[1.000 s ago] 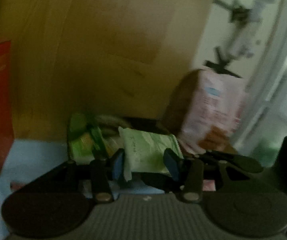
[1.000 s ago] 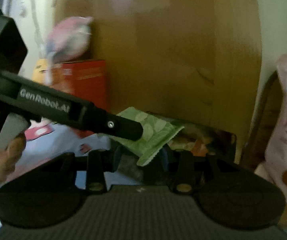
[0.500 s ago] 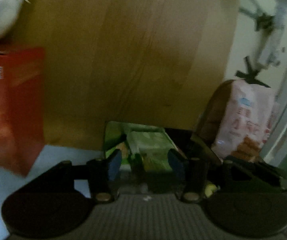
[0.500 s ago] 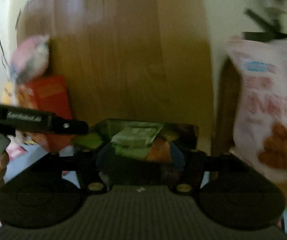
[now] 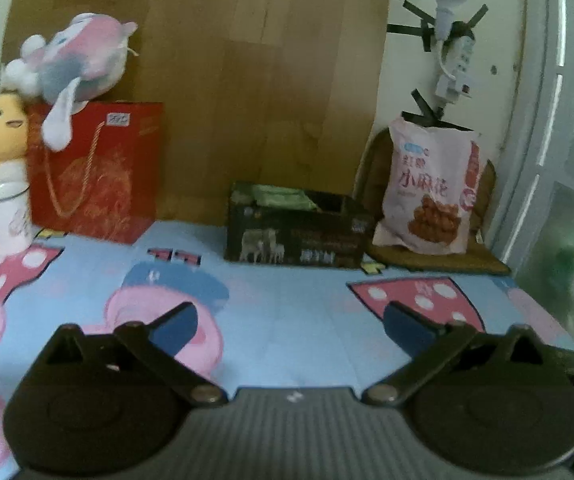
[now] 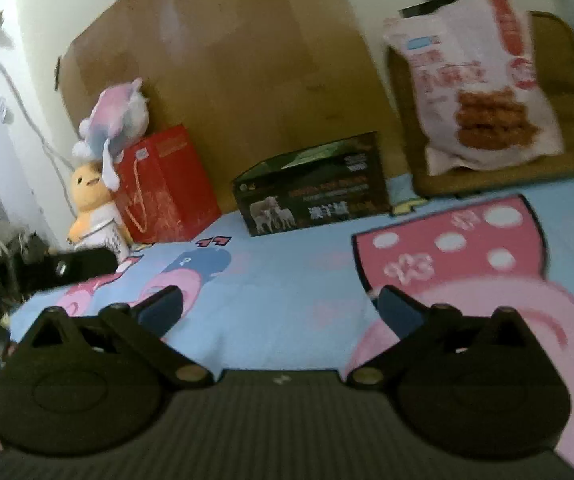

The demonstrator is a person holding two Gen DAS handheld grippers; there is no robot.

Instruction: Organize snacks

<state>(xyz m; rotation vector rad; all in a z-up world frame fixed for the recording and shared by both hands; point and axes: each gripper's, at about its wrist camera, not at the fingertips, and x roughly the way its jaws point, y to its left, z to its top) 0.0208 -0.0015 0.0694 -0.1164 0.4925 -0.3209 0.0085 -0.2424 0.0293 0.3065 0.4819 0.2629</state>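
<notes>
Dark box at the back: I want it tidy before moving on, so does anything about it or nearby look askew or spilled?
Nothing spilled. The green packets lie inside the dark box, upright on the cloth. The pink snack bag leans on the chair, outside the box.

the printed cloth sheet (image 5: pixel 287 300) looks soft and matt. behind it, the brown board (image 5: pixel 247 80) looks like smooth wood veneer. the dark box (image 5: pixel 295 236) is printed card with a slight sheen; the pink snack bag (image 5: pixel 431 184) is glossy plastic film; the red bag (image 5: pixel 99 168) is shiny paper; the mug (image 5: pixel 3 216) is glazed white.
</notes>
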